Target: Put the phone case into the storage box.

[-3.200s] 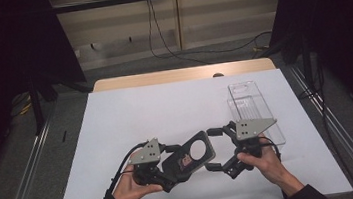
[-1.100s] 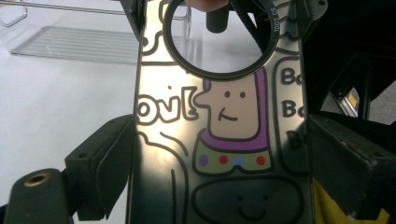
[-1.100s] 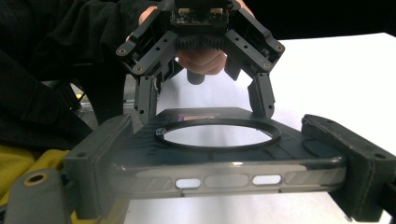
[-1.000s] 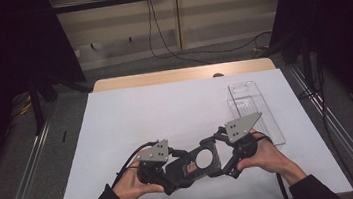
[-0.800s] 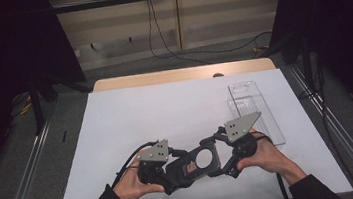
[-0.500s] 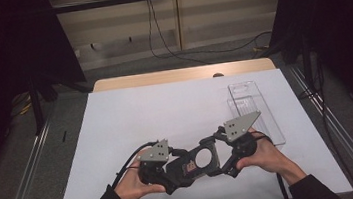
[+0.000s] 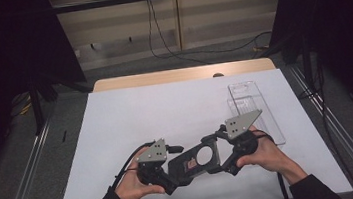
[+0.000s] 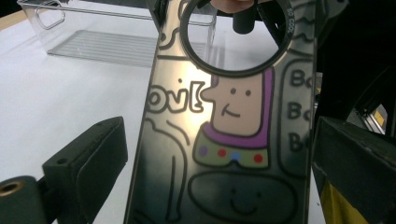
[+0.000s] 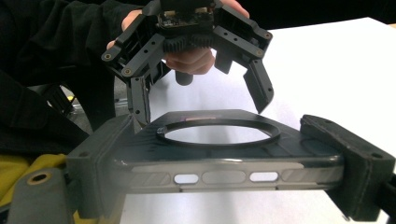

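Phone case (image 7: 195,162) clamped by right gripper (image 7: 219,151); left gripper (image 7: 175,172) spread wide, level.

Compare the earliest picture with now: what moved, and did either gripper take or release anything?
Both hands drew a little toward the person, carrying the phone case with them; the left gripper and right gripper sit slightly nearer the table's near edge. Over the last second nothing visibly shifted. The right gripper clamps the case's end as before; the left one's jaws straddle it, open. The clear tray stayed put.
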### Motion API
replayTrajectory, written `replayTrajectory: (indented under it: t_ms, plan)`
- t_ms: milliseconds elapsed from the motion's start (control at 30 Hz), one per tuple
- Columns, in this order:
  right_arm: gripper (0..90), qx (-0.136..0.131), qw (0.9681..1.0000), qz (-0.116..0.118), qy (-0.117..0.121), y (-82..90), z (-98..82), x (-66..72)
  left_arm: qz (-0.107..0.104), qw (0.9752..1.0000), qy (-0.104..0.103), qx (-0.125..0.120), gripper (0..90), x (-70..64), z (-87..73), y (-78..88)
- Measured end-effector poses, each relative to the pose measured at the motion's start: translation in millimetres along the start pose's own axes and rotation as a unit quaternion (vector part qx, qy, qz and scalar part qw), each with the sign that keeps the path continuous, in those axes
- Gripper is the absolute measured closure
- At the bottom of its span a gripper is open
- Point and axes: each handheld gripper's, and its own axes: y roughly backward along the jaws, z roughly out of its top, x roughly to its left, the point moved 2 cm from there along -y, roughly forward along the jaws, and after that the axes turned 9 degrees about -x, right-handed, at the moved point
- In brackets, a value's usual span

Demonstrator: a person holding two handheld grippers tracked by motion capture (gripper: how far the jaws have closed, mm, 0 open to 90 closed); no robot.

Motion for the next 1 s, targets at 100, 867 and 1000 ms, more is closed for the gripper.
replayTrajectory:
  t_ms: [100, 867, 1000]
  plan:
    - [12.0, -0.002, 1.0, -0.007, -0.007, 2.4, 0.0, -1.8, 0.012, 0.9999, 0.0, -0.004, 4.3, -1.5, -0.4, 2.7]
    - [12.0, -0.02, 0.9934, -0.101, -0.051, 22.5, 1.3, -16.1, 0.195, 0.9791, 0.011, -0.058, 2.3, -2.6, -16.3, 51.0]
    - [12.0, -0.025, 0.9906, -0.122, -0.057, 26.0, 2.5, -17.7, 0.225, 0.9717, 0.03, -0.068, 2.2, -0.9, -25.1, 65.1]
